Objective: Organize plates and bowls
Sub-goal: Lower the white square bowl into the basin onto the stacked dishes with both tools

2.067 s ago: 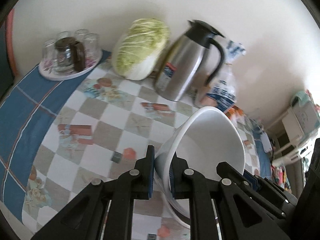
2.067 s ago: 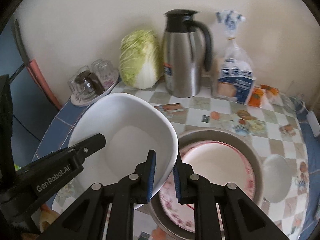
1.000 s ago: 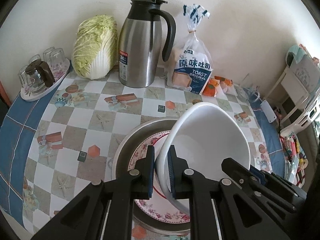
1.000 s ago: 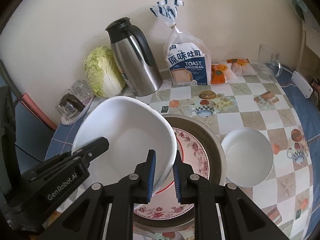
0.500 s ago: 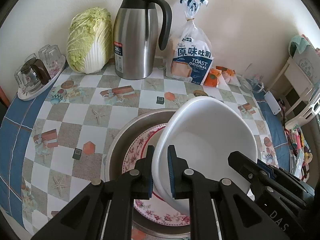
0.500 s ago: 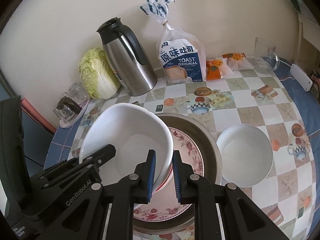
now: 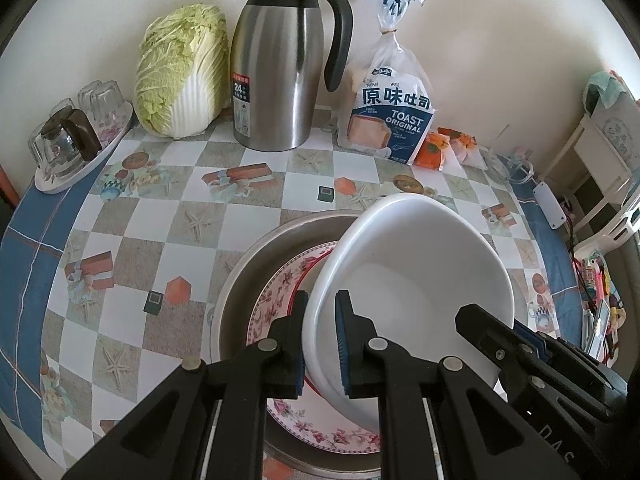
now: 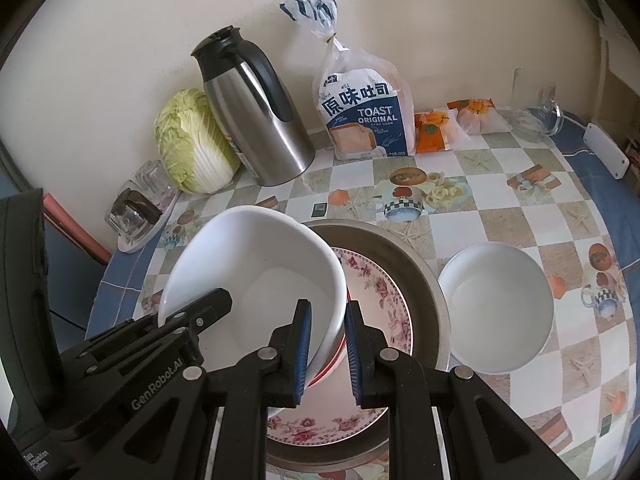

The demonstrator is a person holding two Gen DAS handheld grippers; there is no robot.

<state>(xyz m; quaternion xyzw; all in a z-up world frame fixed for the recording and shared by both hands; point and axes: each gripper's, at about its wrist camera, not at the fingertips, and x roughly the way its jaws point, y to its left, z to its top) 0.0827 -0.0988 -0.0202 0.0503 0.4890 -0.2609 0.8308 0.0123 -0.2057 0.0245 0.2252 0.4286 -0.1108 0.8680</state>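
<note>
Large white bowl (image 7: 416,280) held between both grippers, tilted, above the floral plate (image 8: 380,308) that sits inside the metal basin (image 8: 416,264).

Left gripper (image 7: 320,340): jaws pinched on the bowl's near-left rim, one blue pad outside the wall, one inside. Bowl body extends ahead and to the right of the fingers. Bowl mouth faces up and toward the camera.

Right gripper (image 8: 326,348): jaws pinched on the opposite rim, wall clamped between the blue pads. From this side the bowl spreads ahead and to the left. Left gripper's black fingers show at lower left of this view, on the far rim.

Below the right gripper's fingers: a red-rimmed edge just under the bowl, touching or nearly so; cannot tell whether the bowl rests on it.

Second, smaller white bowl (image 8: 496,308) to the right of the right gripper, on the checked tablecloth (image 7: 132,240), just beside the basin, upright.

Ahead of both grippers, against the wall: steel thermos jug (image 7: 280,68), napa cabbage (image 7: 184,72) to its left, toast bread bag (image 7: 392,112) to its right. Tray of upturned glasses (image 7: 76,132) far ahead-left. Glass mug (image 8: 534,104) far ahead-right of the right gripper.
</note>
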